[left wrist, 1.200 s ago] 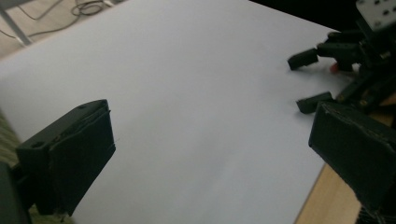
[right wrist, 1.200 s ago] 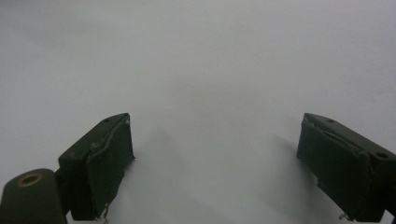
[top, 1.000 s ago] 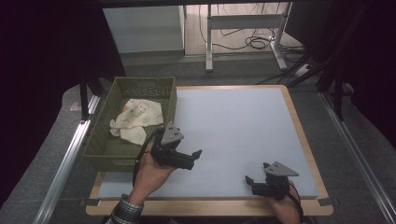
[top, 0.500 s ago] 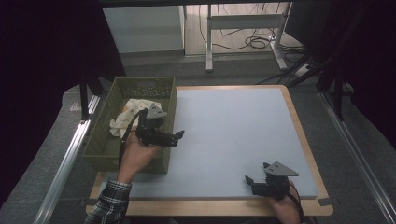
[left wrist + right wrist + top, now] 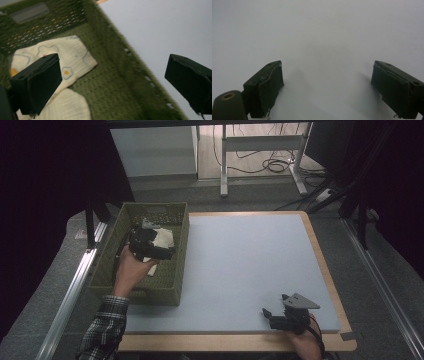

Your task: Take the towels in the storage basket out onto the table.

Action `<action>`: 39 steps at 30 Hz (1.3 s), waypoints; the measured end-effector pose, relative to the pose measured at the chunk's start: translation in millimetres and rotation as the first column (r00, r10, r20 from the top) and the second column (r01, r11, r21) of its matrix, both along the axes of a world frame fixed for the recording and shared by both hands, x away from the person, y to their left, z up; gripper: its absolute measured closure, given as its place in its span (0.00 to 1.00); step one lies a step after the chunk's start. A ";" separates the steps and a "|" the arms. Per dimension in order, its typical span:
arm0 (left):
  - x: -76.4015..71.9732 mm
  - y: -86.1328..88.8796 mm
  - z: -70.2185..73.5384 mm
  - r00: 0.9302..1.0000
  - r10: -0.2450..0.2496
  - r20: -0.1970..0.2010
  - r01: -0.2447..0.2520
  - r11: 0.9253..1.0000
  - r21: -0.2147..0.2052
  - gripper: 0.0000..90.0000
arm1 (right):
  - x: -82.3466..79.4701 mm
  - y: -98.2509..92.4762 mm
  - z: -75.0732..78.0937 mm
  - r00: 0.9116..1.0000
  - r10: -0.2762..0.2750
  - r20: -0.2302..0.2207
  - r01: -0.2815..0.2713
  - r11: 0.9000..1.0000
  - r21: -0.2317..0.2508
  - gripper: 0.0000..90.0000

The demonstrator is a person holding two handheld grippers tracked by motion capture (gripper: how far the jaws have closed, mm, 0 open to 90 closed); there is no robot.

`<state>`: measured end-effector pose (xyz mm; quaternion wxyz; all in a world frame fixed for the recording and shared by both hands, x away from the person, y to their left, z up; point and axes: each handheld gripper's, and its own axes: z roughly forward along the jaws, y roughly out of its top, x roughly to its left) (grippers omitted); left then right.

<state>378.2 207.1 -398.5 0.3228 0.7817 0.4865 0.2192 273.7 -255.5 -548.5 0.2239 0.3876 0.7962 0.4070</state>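
R gripper (image 5: 280, 316) parked at near edge of surface (image 5: 250, 265), unchanged vs 1 s ago; jaws wide apart, nothing between them, only blank pale-blue mat ahead in right gripper view.

L gripper (image 5: 150, 244) has moved: 1 s ago it sat over the mat just beside the basket, 0.5 s ago at the basket's rim, now inside the basket (image 5: 181, 255) and over the cloth (image 5: 164, 239). Jaws apart, not closed on anything; in left gripper view one jaw hangs over the cloth (image 5: 72, 62), the other out past the basket wall. Judgement: reach phase, pick of cloth looks imminent, no grip yet.

Materials: mat smooth, matte, w/ light wood border. Basket olive-green, woven/perforated, rectangular, stiff walls. Cloth cream, ribbed knit, soft, crumpled, printed w/ blue-outlined flowers and orange centres; lies on basket floor, likely to bunch when pinched.

Far: grey floor, desk legs, cables.
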 end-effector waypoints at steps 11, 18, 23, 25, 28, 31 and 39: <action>31.0 28.4 -14.9 0.993 0.071 -0.093 -0.067 0.996 0.052 0.01 | 0.1 0.0 0.0 1.000 0.001 0.001 -0.001 1.000 0.000 0.12; 53.1 44.6 -25.7 0.978 0.126 -0.165 -0.105 0.985 0.135 0.05 | 0.0 0.0 0.0 1.000 0.001 0.000 -0.001 1.000 0.000 0.12; 70.4 53.7 -38.1 0.960 0.166 -0.224 -0.123 0.974 0.191 0.07 | 0.0 0.0 0.0 1.000 0.001 0.000 -0.001 1.000 0.000 0.12; 77.3 57.1 -43.3 0.951 0.184 -0.247 -0.130 0.967 0.220 0.07 | 0.0 0.0 0.0 1.000 0.000 0.000 0.000 1.000 0.000 0.12; 87.1 63.8 -51.2 0.938 0.214 -0.274 -0.144 0.956 0.254 0.07 | 0.0 -0.1 0.0 1.000 0.001 0.000 -0.001 1.000 0.000 0.12; 96.1 70.8 -58.3 0.921 0.238 -0.310 -0.154 0.950 0.270 0.07 | 0.0 -0.1 0.0 1.000 0.001 0.000 -0.001 1.000 0.000 0.12; 110.2 80.7 -76.4 0.886 0.263 -0.382 -0.172 0.951 0.257 0.14 | 0.0 -0.2 0.0 1.000 0.001 0.000 -0.001 1.000 0.001 0.12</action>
